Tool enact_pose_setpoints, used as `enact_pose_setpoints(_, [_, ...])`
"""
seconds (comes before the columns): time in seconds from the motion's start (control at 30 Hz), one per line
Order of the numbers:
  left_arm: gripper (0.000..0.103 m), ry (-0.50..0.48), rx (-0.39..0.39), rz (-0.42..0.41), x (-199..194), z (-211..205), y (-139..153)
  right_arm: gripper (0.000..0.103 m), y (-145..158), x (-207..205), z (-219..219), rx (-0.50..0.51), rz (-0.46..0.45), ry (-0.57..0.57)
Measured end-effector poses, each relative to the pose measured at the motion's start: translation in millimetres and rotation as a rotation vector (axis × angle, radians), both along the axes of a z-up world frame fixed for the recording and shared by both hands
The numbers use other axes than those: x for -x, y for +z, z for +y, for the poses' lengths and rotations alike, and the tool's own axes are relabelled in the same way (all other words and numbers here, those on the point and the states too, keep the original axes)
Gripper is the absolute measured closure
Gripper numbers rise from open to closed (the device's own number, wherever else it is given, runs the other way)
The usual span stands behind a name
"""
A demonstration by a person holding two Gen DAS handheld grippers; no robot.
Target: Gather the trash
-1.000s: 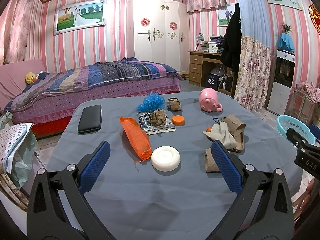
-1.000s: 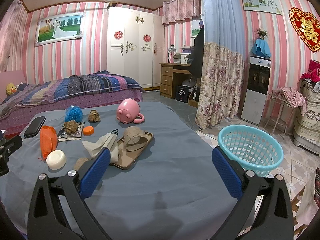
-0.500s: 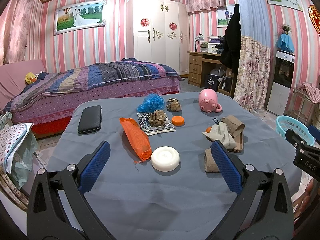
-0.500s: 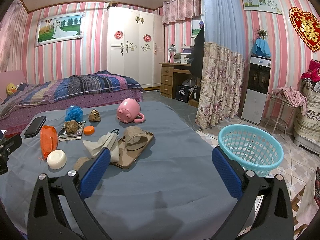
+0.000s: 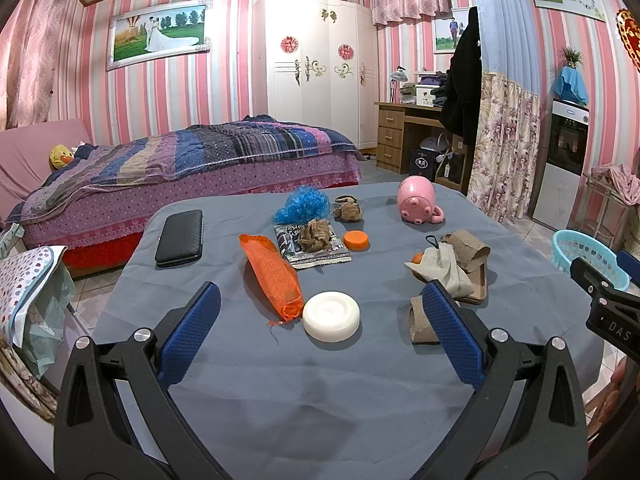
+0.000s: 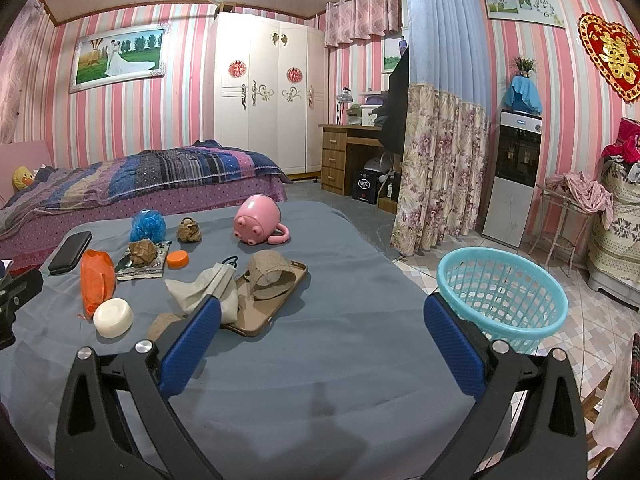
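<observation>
Scattered on the grey-blue table [image 5: 320, 392] are an orange wrapper [image 5: 272, 276], a blue plastic wad [image 5: 303, 204], two brown paper balls [image 5: 316, 235] [image 5: 349, 210], a cardboard tube [image 5: 466, 249] and a flattened tube [image 5: 418, 320]. A turquoise basket [image 6: 500, 300] stands on the floor to the table's right. My left gripper [image 5: 320, 340] hovers open above the near table, a white puck [image 5: 331, 315] just ahead of it. My right gripper [image 6: 320, 344] is open too, empty, between the table's right edge and the basket.
A pink pig mug [image 5: 416, 200], black case [image 5: 180, 237], orange lid [image 5: 356, 240], printed packet [image 5: 320, 252], beige pouch [image 5: 444, 268] and a phone case [image 6: 276, 300] also lie on the table. A bed [image 5: 180, 172] is behind, a floral curtain [image 6: 440, 168] to the right.
Both grippers have barely shifted. Nothing on the table has moved, and both stay open.
</observation>
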State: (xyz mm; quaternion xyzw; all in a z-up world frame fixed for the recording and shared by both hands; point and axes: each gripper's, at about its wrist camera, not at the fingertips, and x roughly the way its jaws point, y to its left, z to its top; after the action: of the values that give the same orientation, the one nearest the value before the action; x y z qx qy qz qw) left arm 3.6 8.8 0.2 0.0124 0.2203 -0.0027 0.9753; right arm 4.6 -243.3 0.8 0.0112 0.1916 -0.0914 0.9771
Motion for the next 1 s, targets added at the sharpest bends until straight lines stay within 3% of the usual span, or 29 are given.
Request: enact_pose_setpoints(1.0, [0.005, 0.019, 0.001, 0.014, -3.5, 9.2, -7.4, 0.004, -13.7, -4.3, 0.3, 0.002, 0.013, 0.000])
